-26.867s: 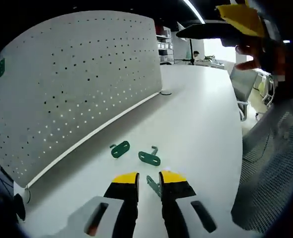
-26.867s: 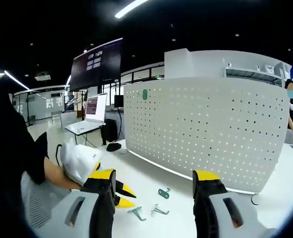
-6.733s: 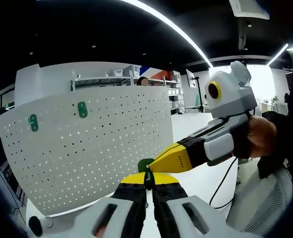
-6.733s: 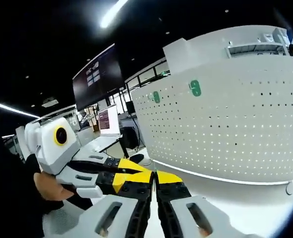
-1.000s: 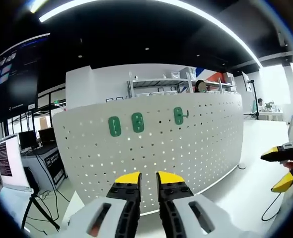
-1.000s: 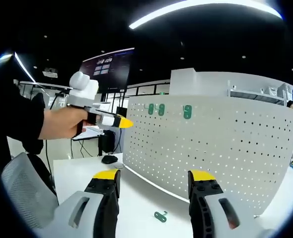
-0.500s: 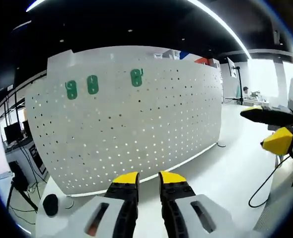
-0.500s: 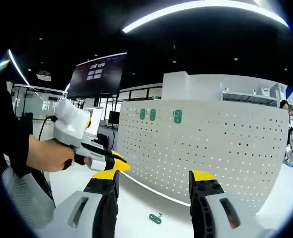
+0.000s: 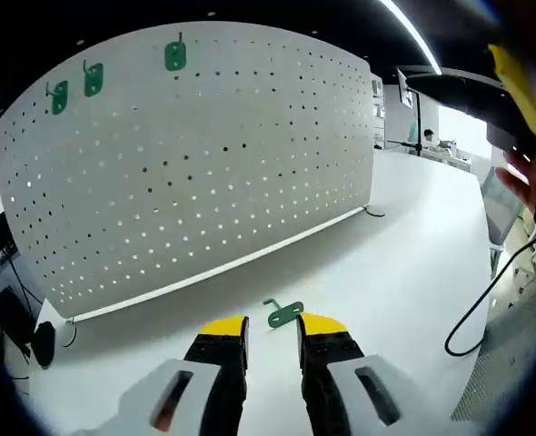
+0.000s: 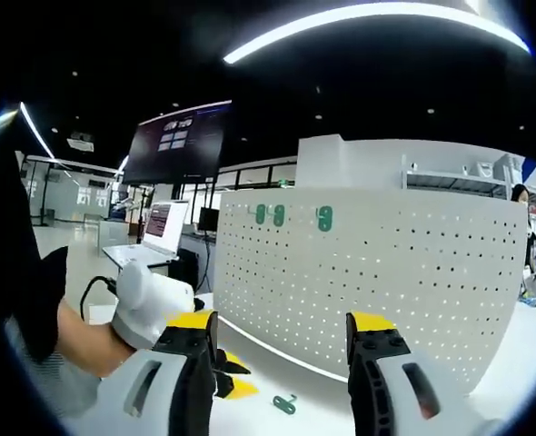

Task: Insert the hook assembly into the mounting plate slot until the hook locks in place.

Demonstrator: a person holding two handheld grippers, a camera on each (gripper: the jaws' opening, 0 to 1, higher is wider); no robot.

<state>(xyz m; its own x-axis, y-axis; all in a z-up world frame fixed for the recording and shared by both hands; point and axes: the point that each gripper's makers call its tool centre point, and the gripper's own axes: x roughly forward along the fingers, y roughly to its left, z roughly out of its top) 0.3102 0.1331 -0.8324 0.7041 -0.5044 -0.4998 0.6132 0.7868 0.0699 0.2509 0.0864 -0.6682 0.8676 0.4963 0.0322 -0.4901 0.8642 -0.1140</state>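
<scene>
The work surface is a long white table, and a white perforated board stands upright along it, with a thin pale strip at its foot. Three green hooks are already fixed near the top of the board, two of them close together at the left. One more green hook assembly lies flat on the table, just in front of the left gripper, whose yellow-tipped jaws stand slightly apart and hold nothing. In the right gripper view the same loose hook lies on the table between the jaws of the right gripper, which are spread wide and empty. A black cable runs over the table edge at the right. The room behind is dark, with long ceiling light strips, a large wall screen and a laptop on a far desk.
</scene>
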